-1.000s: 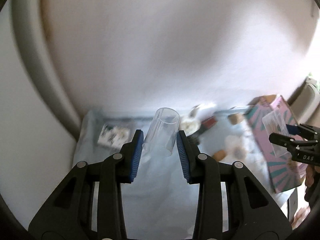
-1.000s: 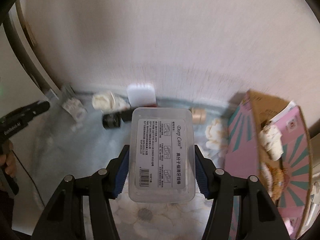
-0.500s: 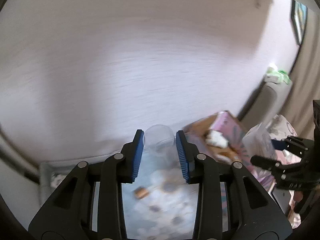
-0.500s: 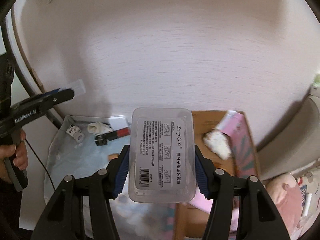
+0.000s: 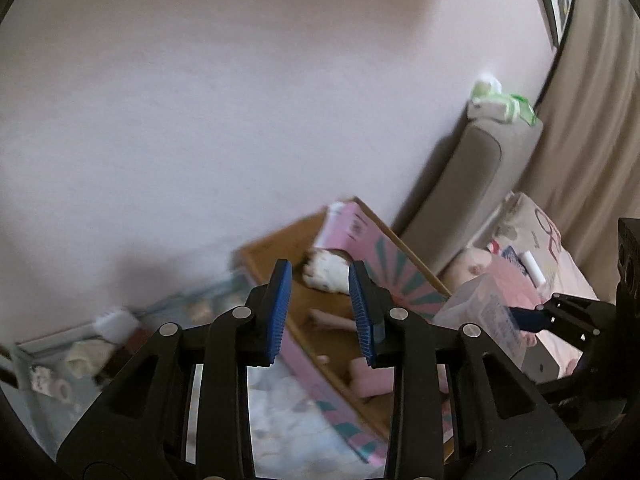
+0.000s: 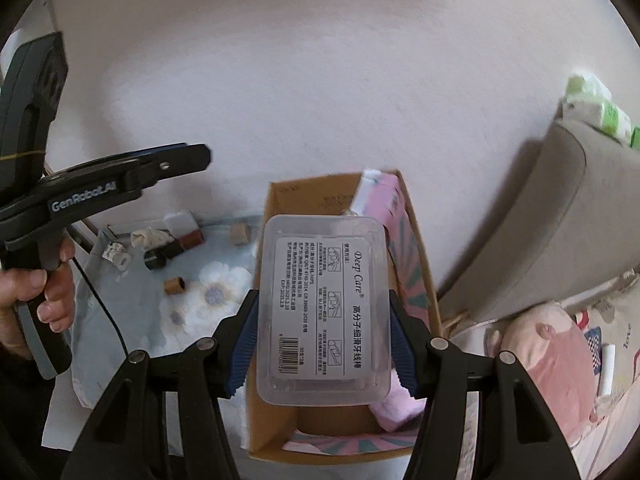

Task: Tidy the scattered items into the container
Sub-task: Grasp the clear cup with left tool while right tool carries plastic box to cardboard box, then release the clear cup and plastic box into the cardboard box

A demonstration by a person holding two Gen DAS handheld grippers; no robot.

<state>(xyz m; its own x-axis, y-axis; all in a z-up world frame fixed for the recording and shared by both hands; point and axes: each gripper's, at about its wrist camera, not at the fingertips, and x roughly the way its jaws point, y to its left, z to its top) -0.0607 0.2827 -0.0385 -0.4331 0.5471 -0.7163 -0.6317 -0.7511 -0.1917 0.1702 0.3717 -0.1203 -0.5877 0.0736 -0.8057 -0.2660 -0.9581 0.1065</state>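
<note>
The right gripper is squeezed shut on a clear plastic box with a white label, one blue pad on each long side. It holds the box up over the open cardboard box — the brown one with pink and teal flaps.

The left gripper has its two blue pads apart with nothing between them. Through the gap you can see down into the cardboard box, where a white fluffy thing lies near the far end and something pink lies near the close end.

The cardboard box sits at the right edge of a pale blue flowered cloth. More small things lie along the far edge of the cloth, by the wall: a white block, a crumpled white cloth, a dark red and black tube, a tan cork piece and a small brown roll. A little patterned roll lies at the far left corner.

A hand grips the left gripper's handle — it is at the left edge of the right view.
</note>
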